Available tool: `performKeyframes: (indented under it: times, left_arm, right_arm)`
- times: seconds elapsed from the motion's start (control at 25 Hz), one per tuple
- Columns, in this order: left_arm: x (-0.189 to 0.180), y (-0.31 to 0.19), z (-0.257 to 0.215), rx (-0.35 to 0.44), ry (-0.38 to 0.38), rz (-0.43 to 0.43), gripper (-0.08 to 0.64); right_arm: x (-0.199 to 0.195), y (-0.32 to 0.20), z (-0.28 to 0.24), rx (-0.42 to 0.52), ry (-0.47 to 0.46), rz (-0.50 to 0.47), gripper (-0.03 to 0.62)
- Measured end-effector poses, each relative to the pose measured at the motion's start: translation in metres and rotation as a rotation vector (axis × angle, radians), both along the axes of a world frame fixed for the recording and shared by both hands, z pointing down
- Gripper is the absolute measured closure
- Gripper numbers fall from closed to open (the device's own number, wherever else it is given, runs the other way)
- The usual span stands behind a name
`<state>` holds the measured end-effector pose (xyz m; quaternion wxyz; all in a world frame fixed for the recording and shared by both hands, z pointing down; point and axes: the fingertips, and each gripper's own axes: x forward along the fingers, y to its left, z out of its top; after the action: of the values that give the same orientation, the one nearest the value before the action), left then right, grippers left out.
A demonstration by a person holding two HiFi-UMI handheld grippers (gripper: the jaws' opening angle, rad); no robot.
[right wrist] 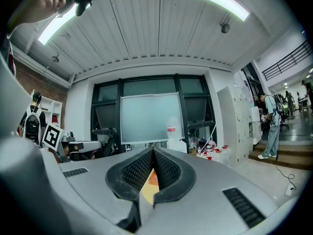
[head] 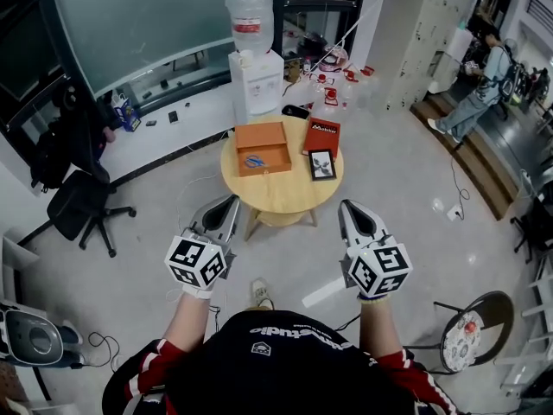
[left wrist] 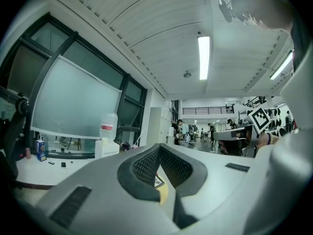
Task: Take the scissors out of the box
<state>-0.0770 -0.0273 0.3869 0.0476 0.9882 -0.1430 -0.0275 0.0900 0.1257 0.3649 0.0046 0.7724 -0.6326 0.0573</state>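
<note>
**Far From the Box: Both Claws Are Shut and Empty**

At 12 o'clock from the person, well away from both claws, stands a round wooden desk [head: 281,195]. On its 11 o'clock side sits an open orange square box [head: 275,133]. The small blue-handled scissors [head: 253,161] lie flat inside it. A flat red book-like thing [head: 322,135] lies at the desk's 1 o'clock side. A small black-framed picture [head: 322,164] lies just beside it, nearer the person.

The left claw [head: 226,206] and the right claw [head: 348,207] are held low, close to the person's body. The left one is at 7 o'clock from the desk and the right one at 5 o'clock. Each claw has its two black pads pressed together at the tips, with nothing between them. I think the job has not started yet.

What could go wrong from here?
- A claw that comes down shut cannot take the scissors. It would only poke them.
- The scissors look thin and lie low in the box, so a claw could bump the box wall. The box may be light and could slide toward the desk's edge.
- The scissors could slip out if the claw catches only a little of them.
- The desk is small, so a wide swing could knock the picture or the red thing.
</note>
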Motion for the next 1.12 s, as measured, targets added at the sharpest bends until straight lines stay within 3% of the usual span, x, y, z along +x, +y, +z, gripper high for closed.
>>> performKeyframes:
  times: [0.56,1.12]
  left_arm:
    - [0.053,-0.094,-0.001,-0.013,-0.004,-0.017,0.543]
    - [0.079,-0.179,0.001,-0.030,0.002,-0.028,0.543]
  right_arm:
    - [0.060,-0.102,-0.007,-0.019,0.011,-0.029,0.565]
    - [0.082,-0.203,-0.017,-0.038,0.039,-0.077,0.565]
